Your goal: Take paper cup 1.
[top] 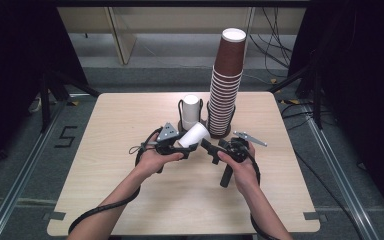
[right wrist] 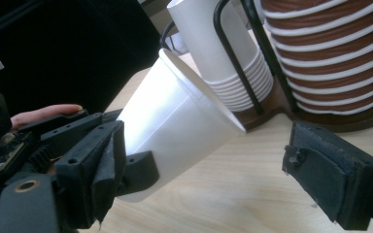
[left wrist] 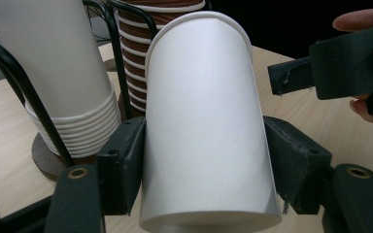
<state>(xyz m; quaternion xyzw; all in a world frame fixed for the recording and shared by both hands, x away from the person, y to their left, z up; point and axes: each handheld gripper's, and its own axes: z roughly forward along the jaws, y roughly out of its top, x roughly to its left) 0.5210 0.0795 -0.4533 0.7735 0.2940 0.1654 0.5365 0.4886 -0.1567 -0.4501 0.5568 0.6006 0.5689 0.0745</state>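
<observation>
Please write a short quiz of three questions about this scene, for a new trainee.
1. True or false: the left gripper is shut on the white cup.
2. Which stack is taller: A. the brown cups, B. the white cups?
3. Fill in: the jaws of the right gripper are ____.

Key: 1. True. 2. A. 3. Open, with nothing pressed between them.

The held cup point(top: 194, 135) is white. The tall stack of cups point(top: 226, 85) is brown with white rims. The table point(top: 130, 115) looks light tan.
</observation>
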